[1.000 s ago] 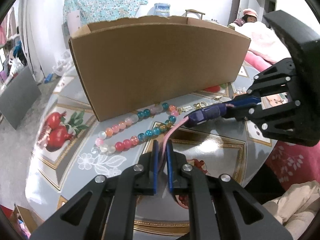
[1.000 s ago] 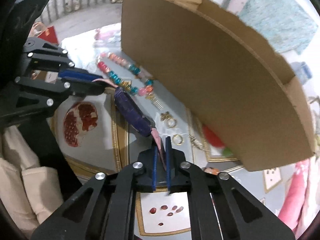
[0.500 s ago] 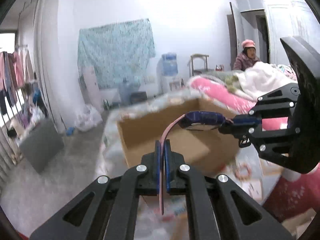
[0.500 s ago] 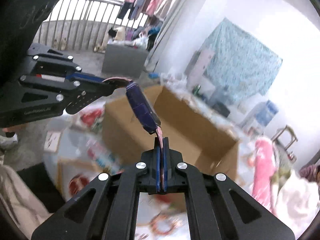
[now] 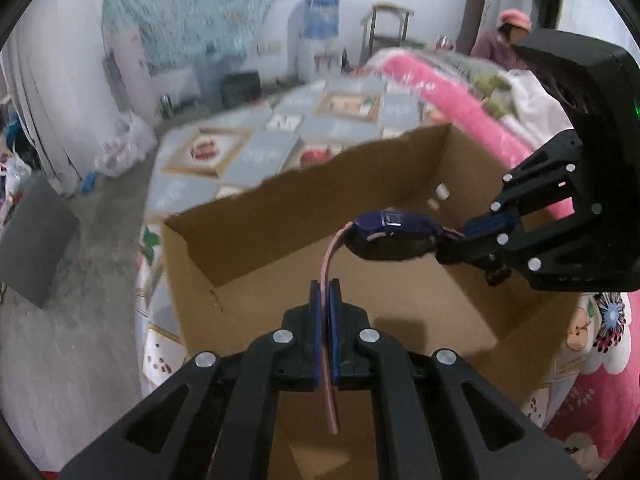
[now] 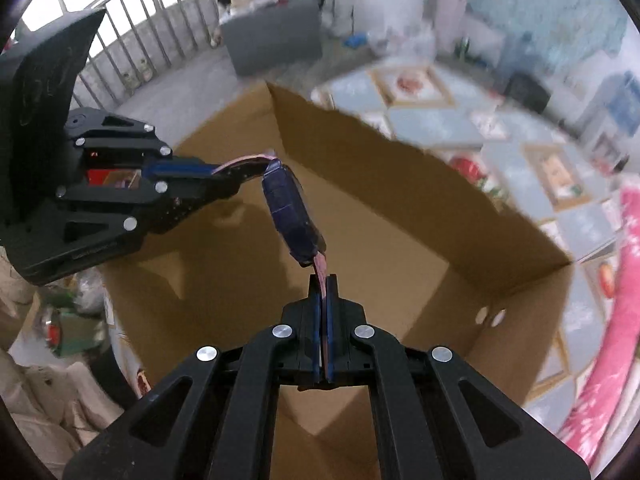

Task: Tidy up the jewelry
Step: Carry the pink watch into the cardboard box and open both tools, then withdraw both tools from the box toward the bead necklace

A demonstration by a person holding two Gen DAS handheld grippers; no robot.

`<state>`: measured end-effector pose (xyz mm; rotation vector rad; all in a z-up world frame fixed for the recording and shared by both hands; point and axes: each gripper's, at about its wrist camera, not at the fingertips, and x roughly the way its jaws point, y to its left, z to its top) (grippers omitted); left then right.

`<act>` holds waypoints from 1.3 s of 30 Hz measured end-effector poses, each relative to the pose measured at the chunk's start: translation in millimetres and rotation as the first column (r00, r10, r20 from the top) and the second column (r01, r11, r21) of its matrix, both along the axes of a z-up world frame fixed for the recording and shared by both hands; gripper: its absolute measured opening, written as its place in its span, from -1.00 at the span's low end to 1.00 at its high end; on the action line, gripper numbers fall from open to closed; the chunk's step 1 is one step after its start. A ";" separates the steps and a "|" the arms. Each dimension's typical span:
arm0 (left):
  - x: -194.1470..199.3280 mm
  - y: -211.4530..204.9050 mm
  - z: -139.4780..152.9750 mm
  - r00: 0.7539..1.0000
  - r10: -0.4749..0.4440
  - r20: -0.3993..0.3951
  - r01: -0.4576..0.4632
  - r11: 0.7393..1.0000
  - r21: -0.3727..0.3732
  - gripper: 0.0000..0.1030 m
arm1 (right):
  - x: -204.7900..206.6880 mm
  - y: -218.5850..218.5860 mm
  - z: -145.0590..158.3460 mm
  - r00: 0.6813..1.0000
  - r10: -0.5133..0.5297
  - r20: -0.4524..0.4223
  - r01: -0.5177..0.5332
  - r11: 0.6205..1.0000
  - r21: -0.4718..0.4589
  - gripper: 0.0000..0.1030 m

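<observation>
I've lifted the watch (image 5: 394, 236) off the worktop, left gripper (image 5: 325, 292) and right gripper (image 6: 324, 286) each clamped on a strap end, and it now hangs ahead of me above the open box (image 5: 400, 312), ready to release.

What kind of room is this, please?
Probably a lived-in home room, perhaps a bedroom: pink bedding, a water dispenser, and a table with a fruit-print cloth.

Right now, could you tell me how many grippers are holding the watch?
2: the left gripper pinches one pink strap end, the right gripper the other, above the cardboard box.
</observation>
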<state>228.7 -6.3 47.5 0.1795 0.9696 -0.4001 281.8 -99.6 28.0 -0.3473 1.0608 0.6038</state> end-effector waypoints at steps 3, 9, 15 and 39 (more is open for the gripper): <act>20.4 -1.8 -15.7 0.995 0.013 -0.104 -0.014 1.000 -0.006 -0.92 | 17.3 1.1 -12.4 0.999 -0.035 -0.021 0.033 0.996 -0.087 -0.79; 30.5 0.2 -5.9 0.997 0.036 -0.065 -0.037 0.999 -0.008 -0.33 | 26.2 -8.0 2.8 0.994 -0.075 0.081 0.083 0.991 -0.101 -0.47; 24.2 4.7 15.3 0.998 0.051 0.022 -0.051 0.999 -0.016 -0.12 | 3.2 -15.2 22.3 0.974 -0.100 0.202 0.118 0.990 -0.076 -0.20; -194.3 58.7 -70.5 0.960 0.274 -0.053 -0.276 0.960 -0.035 0.89 | -214.8 20.8 -97.0 0.933 -0.203 0.296 0.185 0.979 0.090 0.83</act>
